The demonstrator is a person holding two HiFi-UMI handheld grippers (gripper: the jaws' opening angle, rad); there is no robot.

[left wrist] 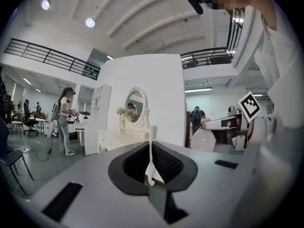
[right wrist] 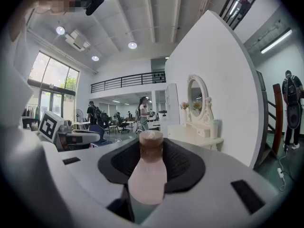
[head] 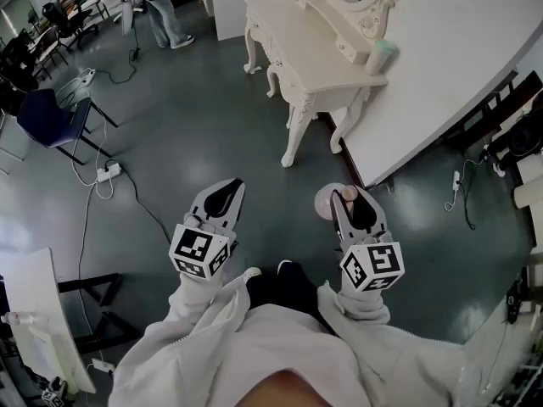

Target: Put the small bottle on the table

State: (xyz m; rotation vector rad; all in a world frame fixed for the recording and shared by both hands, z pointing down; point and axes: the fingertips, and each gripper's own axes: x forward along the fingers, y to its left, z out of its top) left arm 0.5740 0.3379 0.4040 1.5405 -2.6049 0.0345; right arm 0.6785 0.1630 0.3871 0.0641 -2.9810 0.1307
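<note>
My right gripper (head: pixel 351 198) is shut on a small pink bottle (head: pixel 329 202) with a brown cap, held upright over the grey floor. In the right gripper view the bottle (right wrist: pixel 147 175) stands between the dark pads (right wrist: pixel 187 167), with its cap (right wrist: pixel 151 145) above them. My left gripper (head: pixel 227 186) hangs beside it, shut and holding nothing; its pads (left wrist: pixel 166 164) meet along a thin seam. The white dressing table (head: pixel 293 53) with an oval mirror stands ahead, a few steps away. The same table (right wrist: pixel 192 136) shows at the right in the right gripper view.
A pale cup (head: pixel 381 56) stands on the table's right end. A white wall panel (head: pixel 458 66) runs behind the table. A blue chair (head: pixel 47 117) and floor cables (head: pixel 109 173) lie to the left. A person (head: pixel 161 7) stands far back, and a white stand (head: pixel 38 312) is near left.
</note>
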